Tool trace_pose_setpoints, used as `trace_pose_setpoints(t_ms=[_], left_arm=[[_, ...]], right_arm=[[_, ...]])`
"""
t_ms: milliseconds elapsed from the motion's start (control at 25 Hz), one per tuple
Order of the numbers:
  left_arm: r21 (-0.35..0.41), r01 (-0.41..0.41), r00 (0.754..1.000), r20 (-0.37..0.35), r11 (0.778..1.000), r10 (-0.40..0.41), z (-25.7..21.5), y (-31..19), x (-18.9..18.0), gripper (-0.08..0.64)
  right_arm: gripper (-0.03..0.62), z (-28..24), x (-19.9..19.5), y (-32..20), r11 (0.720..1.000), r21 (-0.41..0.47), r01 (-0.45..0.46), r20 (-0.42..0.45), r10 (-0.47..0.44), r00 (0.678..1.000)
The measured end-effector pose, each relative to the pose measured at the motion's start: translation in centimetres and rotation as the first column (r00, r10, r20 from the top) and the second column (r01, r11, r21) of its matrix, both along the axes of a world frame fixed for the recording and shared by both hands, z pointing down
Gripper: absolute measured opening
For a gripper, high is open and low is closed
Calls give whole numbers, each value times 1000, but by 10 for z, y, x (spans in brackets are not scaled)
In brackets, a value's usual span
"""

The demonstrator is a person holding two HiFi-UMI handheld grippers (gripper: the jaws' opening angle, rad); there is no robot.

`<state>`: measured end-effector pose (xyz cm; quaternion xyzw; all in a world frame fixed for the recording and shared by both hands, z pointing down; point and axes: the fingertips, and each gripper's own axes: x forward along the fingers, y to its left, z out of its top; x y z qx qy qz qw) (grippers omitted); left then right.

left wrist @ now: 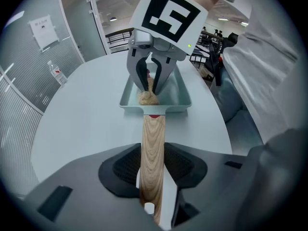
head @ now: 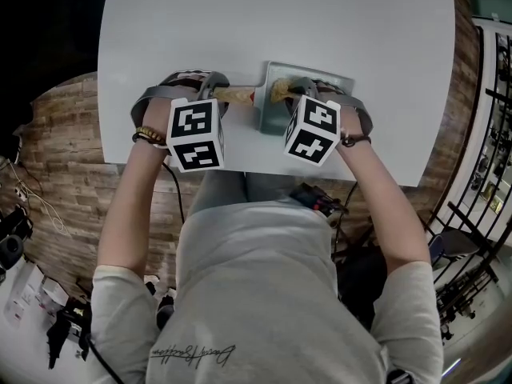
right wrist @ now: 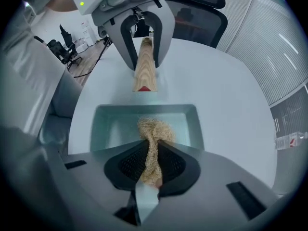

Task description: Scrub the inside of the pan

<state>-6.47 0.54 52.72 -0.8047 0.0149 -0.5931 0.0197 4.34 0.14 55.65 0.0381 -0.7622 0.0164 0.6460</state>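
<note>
A pale green rectangular pan (head: 276, 102) (left wrist: 179, 91) (right wrist: 110, 126) lies on the white table near its front edge, its wooden handle (head: 234, 95) (left wrist: 153, 148) (right wrist: 145, 64) pointing left. My left gripper (head: 214, 94) (left wrist: 153, 170) is shut on that handle. My right gripper (head: 298, 93) (right wrist: 153, 162) is shut on a tan fibrous scrubber (head: 280, 90) (left wrist: 147, 97) (right wrist: 155, 131), which rests on the pan's inside bottom near the handle end.
The round white table (head: 320, 22) stretches far beyond the pan. An office chair (right wrist: 199, 1) stands past the table in the right gripper view. A water bottle (left wrist: 57, 73) sits by the glass wall at the left.
</note>
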Motion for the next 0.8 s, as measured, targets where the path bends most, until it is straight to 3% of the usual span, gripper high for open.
trace_pose_setpoints(t_ms=[280,560,680,800], left_arm=[[3,-4,1000,4,1000,4,-2,-2,-1,153],[0,-9,1000,12,1000,9,0,-3,-2,153],[-1,-24,1000,20,1000,24,0,-2,-3,152],[-2,-57,998,33,998,57,0,0,-4,152]], right_arm=[[69,-3,5,42,991,-124,41,-25,-44,999],[69,-4,6,66,961,-269,61,-25,-71,997],[69,-4,6,66,966,-248,69,-12,-74,997],[69,-3,7,53,988,-125,96,-12,-98,995]])
